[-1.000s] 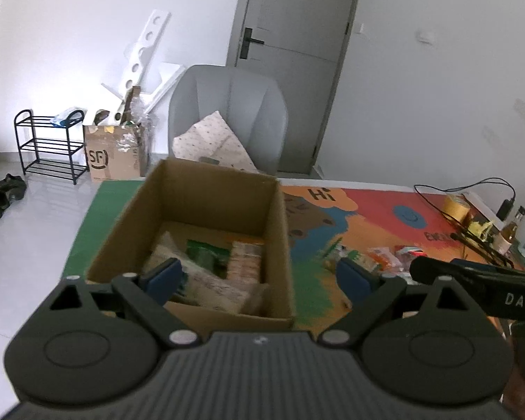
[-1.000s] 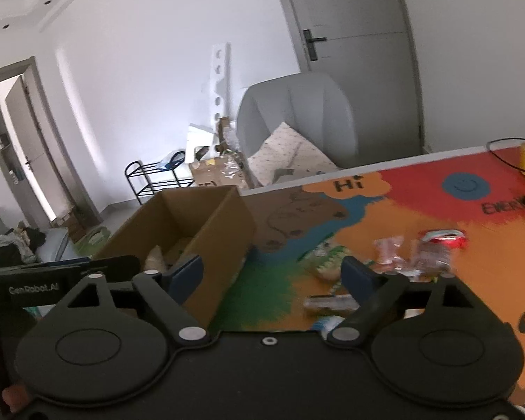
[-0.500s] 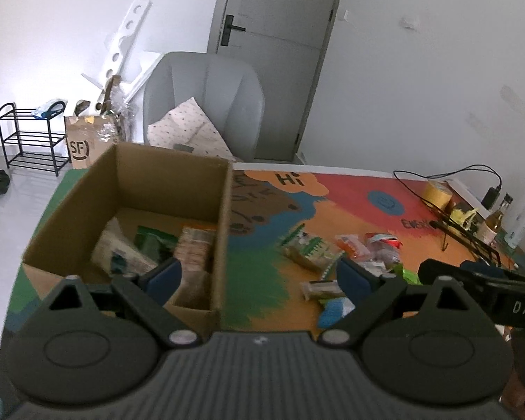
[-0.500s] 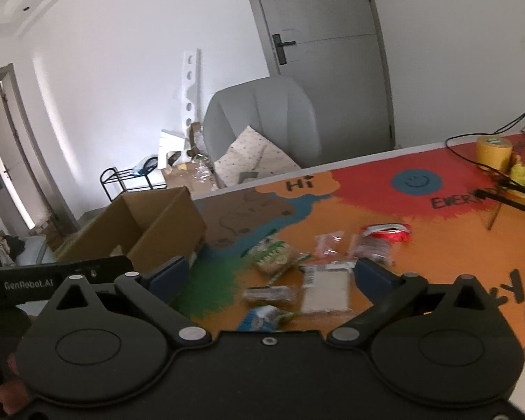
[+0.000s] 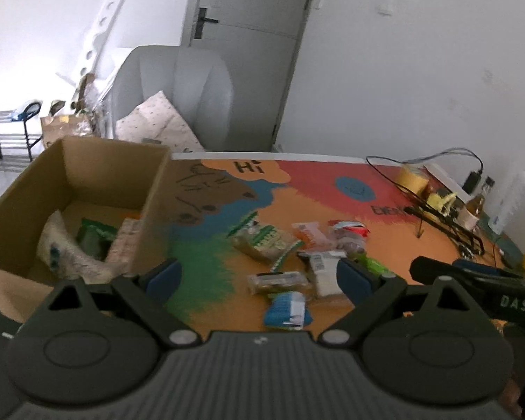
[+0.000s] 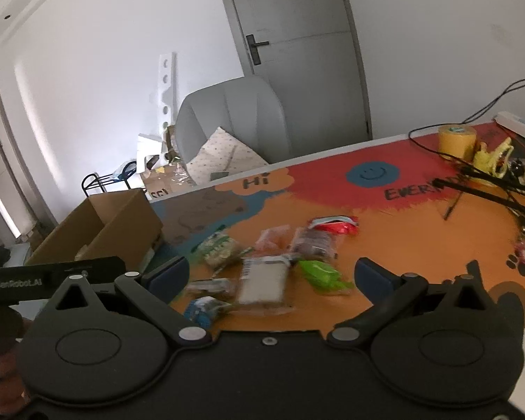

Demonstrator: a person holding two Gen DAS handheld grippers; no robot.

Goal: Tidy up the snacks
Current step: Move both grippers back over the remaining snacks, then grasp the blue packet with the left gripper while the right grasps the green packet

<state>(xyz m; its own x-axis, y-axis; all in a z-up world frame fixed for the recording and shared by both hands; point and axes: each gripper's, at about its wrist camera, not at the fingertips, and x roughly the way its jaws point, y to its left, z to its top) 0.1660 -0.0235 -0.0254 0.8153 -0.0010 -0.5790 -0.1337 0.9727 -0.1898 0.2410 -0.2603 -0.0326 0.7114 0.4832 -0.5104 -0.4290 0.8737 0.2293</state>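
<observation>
Both grippers, left gripper [image 5: 259, 274] and right gripper [image 6: 271, 276], hang spread wide and empty over loose snack packets [image 6: 262, 276] scattered on the colourful surface [image 6: 420, 245]; more packets lie inside the cardboard box [image 5: 98, 171] at left.

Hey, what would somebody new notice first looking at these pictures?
Probably the bright painted table mat with a loose heap of snack packets lying in the middle of it. Next, the open cardboard box at the mat's left edge, with a few packets already inside.
</observation>
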